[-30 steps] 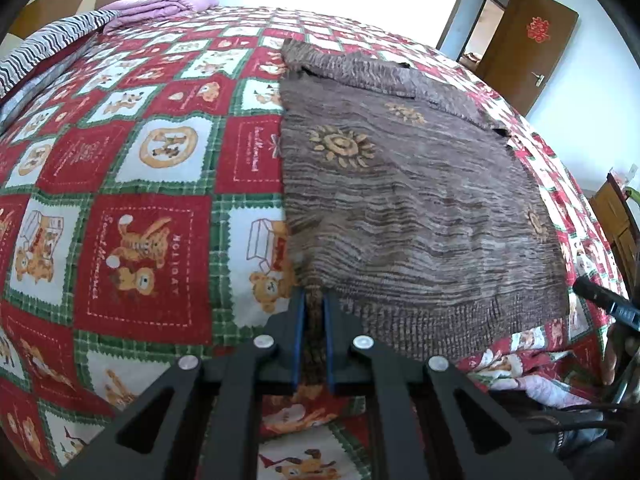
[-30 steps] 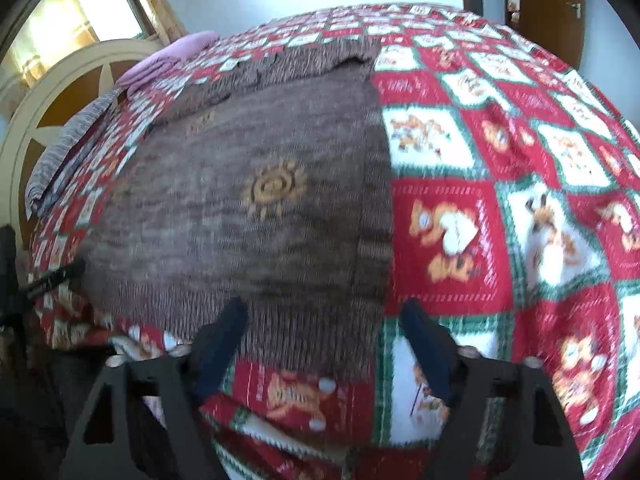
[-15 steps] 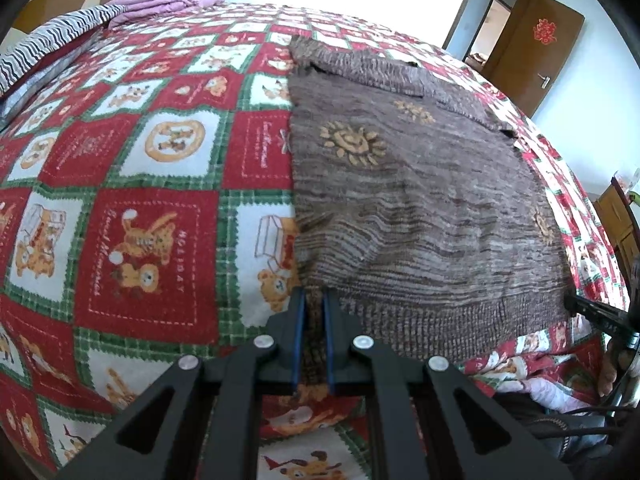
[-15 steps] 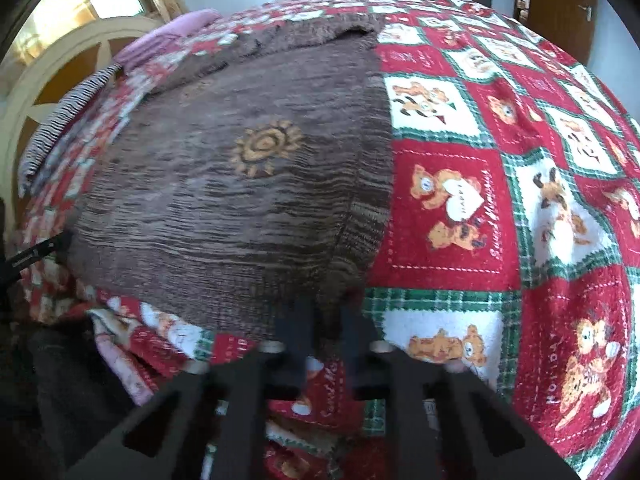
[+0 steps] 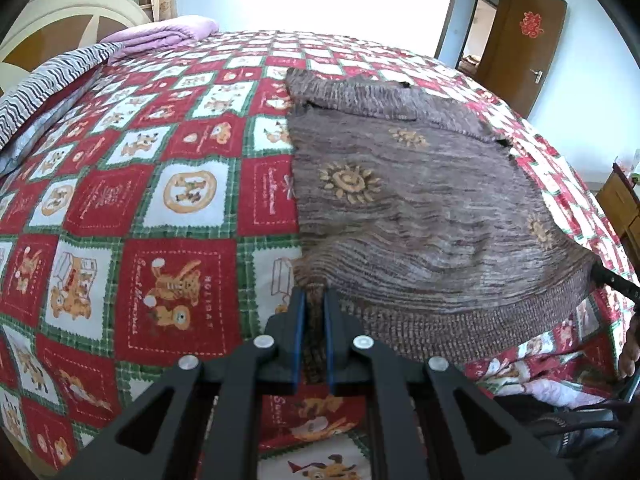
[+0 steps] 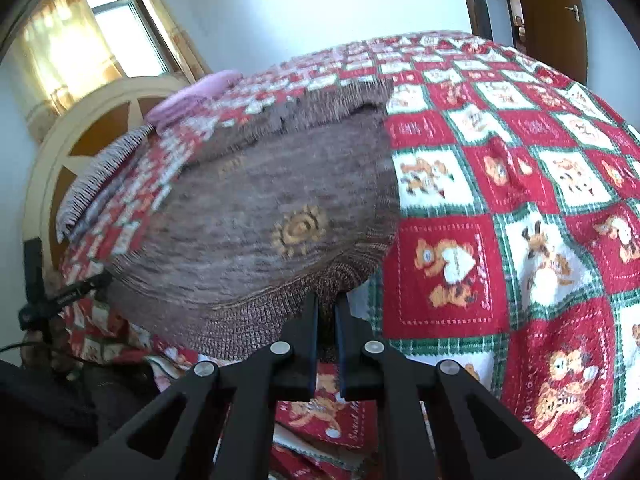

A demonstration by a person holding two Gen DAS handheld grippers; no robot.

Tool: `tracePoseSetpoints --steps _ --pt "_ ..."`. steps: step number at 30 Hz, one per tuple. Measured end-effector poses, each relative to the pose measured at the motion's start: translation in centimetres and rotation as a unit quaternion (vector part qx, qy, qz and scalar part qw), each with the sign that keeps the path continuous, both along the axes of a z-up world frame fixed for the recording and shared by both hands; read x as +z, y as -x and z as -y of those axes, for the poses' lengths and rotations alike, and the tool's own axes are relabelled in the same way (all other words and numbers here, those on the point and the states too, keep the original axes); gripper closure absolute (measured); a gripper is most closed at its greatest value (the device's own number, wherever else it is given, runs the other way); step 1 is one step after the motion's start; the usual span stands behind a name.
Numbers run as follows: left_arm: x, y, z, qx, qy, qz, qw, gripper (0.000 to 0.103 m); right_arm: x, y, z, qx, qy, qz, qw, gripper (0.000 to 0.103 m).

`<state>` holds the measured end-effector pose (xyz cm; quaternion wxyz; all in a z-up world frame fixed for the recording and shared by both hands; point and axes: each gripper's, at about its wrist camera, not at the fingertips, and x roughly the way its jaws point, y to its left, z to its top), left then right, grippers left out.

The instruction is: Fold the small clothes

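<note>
A brown knit sweater [image 5: 420,208] with orange sun motifs lies spread on the red, white and green patchwork bedspread [image 5: 140,200]. My left gripper [image 5: 315,300] is shut on the sweater's near left hem corner. My right gripper [image 6: 326,304] is shut on the near right hem corner of the sweater [image 6: 260,216]. The hem between the two corners is lifted off the bed edge. The folded sleeves lie across the far end of the sweater. The right gripper's tip [image 5: 612,280] shows at the right edge of the left wrist view.
A folded pink blanket [image 5: 168,34] and a striped pillow [image 5: 44,80] lie at the head of the bed by the cream headboard [image 6: 80,136]. A brown door [image 5: 524,40] stands open at the far right. A wooden cabinet [image 5: 620,200] stands right of the bed.
My right gripper closed from wide open onto the sweater's right hem corner. Both grippers have risen, lifting the near hem off the bed.
</note>
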<state>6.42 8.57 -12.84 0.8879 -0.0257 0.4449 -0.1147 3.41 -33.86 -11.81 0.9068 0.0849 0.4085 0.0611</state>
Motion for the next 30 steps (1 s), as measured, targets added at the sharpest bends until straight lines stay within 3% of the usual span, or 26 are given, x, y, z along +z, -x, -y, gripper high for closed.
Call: tracePoseSetpoints --steps 8,14,23,30 --pt "2.6 -1.1 -0.2 -0.01 0.018 0.03 0.9993 0.094 3.2 0.0 0.7 -0.009 -0.047 0.052 0.998 0.097" --pt "3.7 -3.1 -0.7 -0.007 0.052 0.024 0.9984 0.094 4.9 -0.8 0.7 -0.009 -0.049 0.078 0.996 0.097" --pt "6.4 -6.0 -0.7 0.003 0.047 0.063 0.9969 0.095 8.0 -3.6 0.2 -0.014 -0.035 0.118 0.992 0.097" --pt "8.4 -10.0 -0.8 0.016 0.07 0.076 0.9945 0.095 10.8 -7.1 -0.1 -0.012 -0.036 0.143 0.989 0.097"
